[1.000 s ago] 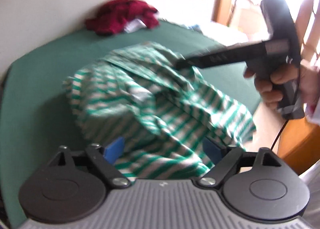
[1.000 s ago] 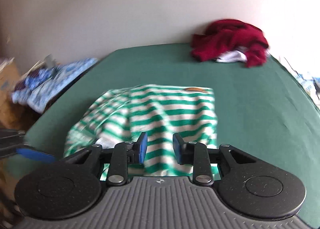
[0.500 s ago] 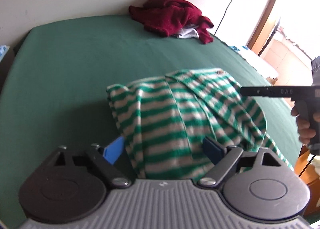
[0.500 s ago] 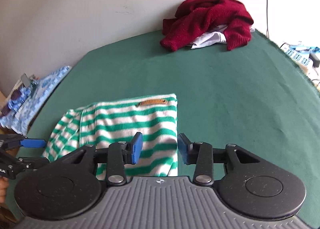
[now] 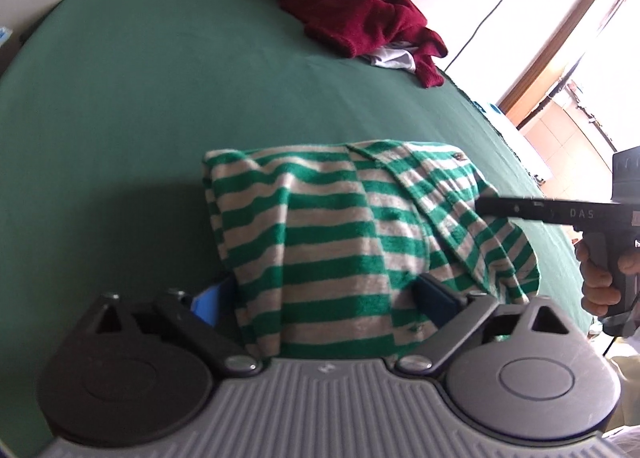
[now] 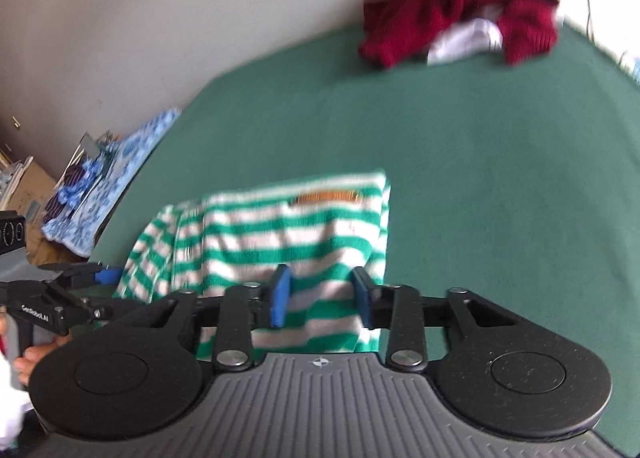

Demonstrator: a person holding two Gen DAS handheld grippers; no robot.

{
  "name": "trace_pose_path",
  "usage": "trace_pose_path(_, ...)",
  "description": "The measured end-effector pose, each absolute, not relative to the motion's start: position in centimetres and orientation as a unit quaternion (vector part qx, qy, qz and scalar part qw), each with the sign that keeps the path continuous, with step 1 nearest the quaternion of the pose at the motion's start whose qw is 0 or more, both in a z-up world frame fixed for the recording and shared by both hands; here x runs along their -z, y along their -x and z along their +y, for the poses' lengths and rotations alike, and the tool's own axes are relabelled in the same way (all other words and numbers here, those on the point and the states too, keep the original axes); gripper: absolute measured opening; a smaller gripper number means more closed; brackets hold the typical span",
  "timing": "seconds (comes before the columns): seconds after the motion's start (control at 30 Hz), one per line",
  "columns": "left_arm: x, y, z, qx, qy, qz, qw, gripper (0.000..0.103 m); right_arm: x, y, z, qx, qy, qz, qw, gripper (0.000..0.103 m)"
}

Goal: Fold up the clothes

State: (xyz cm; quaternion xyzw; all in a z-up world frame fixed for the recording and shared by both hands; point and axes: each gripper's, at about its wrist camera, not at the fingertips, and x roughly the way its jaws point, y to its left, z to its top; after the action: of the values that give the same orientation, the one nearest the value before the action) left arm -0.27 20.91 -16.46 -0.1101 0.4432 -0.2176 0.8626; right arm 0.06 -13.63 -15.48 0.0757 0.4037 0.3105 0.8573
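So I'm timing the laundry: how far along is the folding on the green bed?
Done: the green-and-white striped knit top lies in a compact folded bundle on the green bedsheet. In hand: both grippers sit at its near edge, left gripper wide, right gripper closing without pressing it. Left: the crumpled dark red knit sweater and white garment under it.

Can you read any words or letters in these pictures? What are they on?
"DAS": on the right gripper, seen from the left wrist.
"GenRobot.AI", small, my best reading: on the left gripper, seen from the right wrist.
Brown patch on the striped sweater: too blurred to read.
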Motion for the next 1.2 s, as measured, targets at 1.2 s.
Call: trace_pose_path(1.2, 11.8, 4.4, 18.5, 0.241, -0.022, 0.365, 0.899, 0.063, 14.5, 2.7, -9.7, -0.354, 0.022, 0.367, 0.860, 0.028)
